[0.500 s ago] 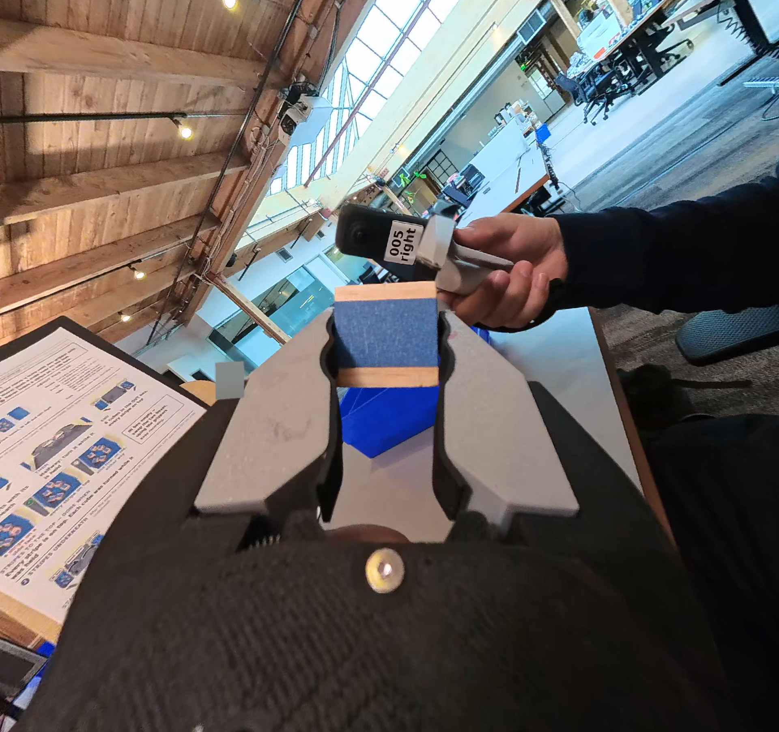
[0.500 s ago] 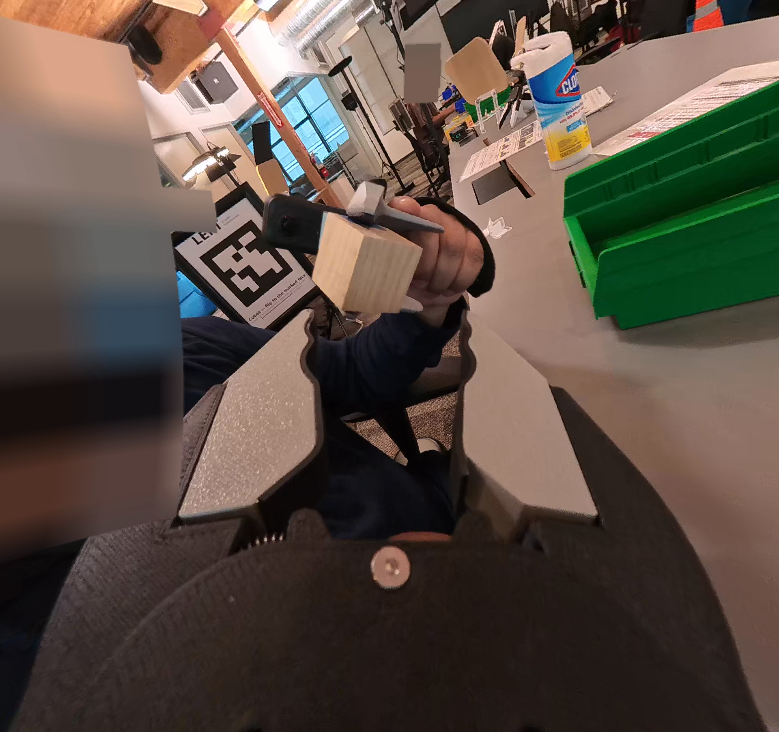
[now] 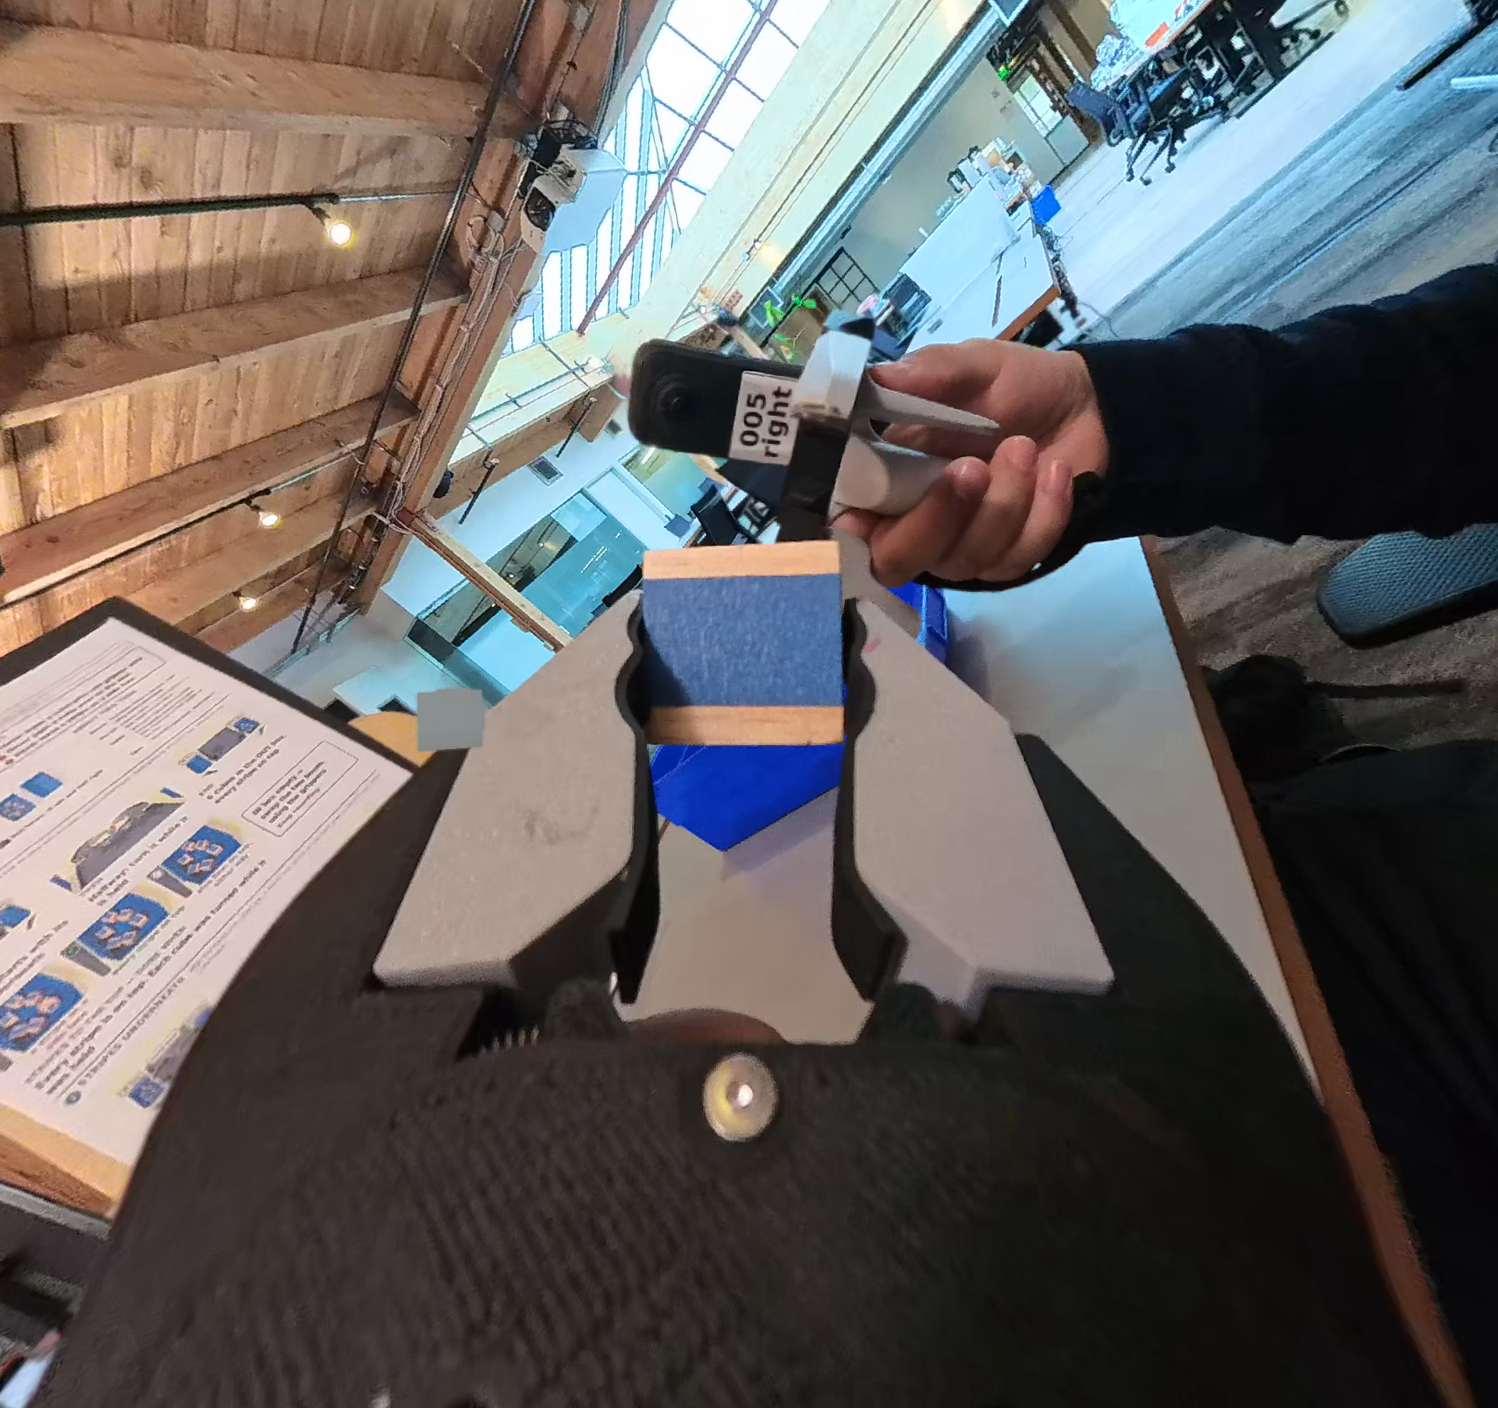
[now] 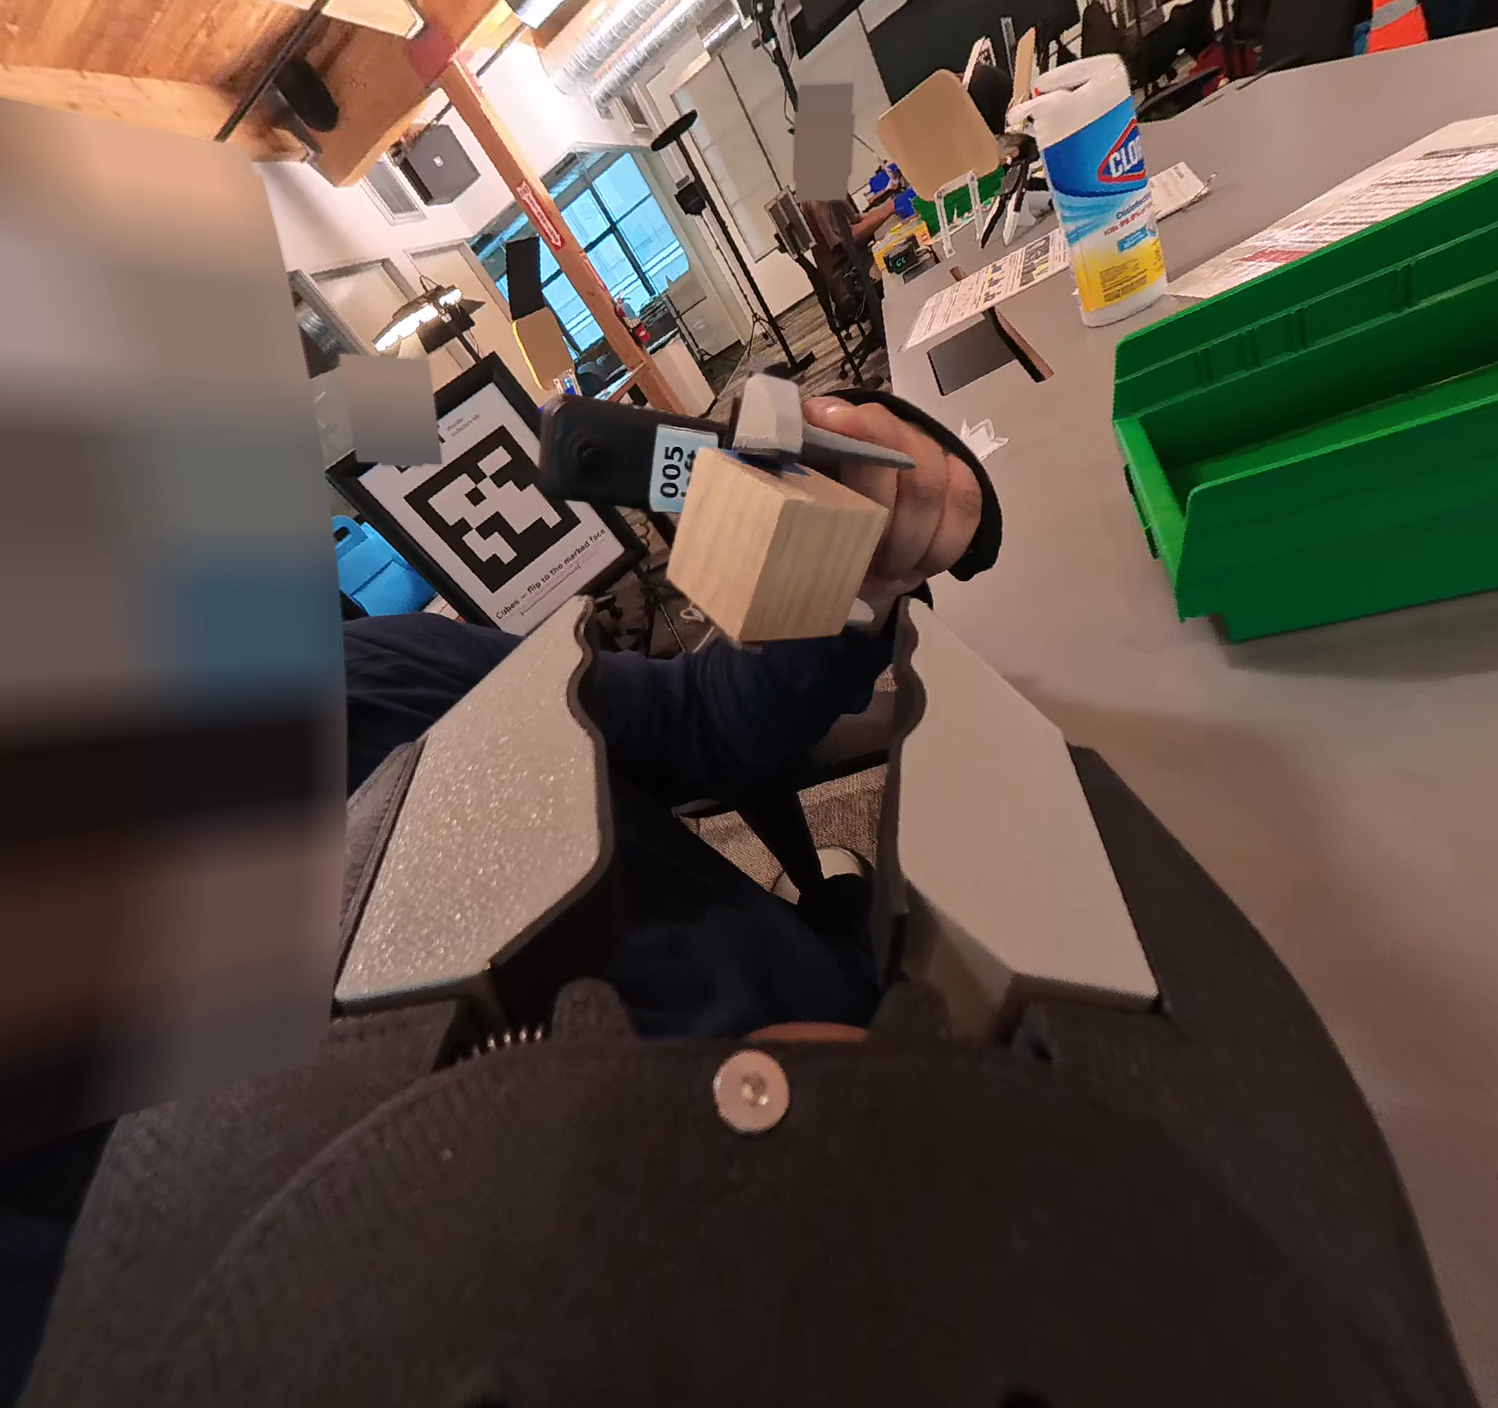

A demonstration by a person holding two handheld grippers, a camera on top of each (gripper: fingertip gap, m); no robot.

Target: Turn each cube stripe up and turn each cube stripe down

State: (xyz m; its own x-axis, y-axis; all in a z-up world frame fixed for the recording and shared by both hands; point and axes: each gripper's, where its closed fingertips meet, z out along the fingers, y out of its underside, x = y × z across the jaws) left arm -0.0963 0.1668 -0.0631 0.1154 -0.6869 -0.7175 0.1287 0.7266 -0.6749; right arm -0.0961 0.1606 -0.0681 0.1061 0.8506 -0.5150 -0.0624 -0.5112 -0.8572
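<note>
Presently the left gripper holds a wooden cube aloft above the grey surface, jaws closed on its sides, blue stripe facing the camera. Opposite, the right gripper has its jaws spread wide and empty. A blue bin sits beyond the cube; a green bin rests on the surface.

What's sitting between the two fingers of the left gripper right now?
The wooden cube, clamped at the fingertips of the left gripper with its blue stripe facing the camera. The left wrist view shows it; behind the cube the gap is bare.
</note>
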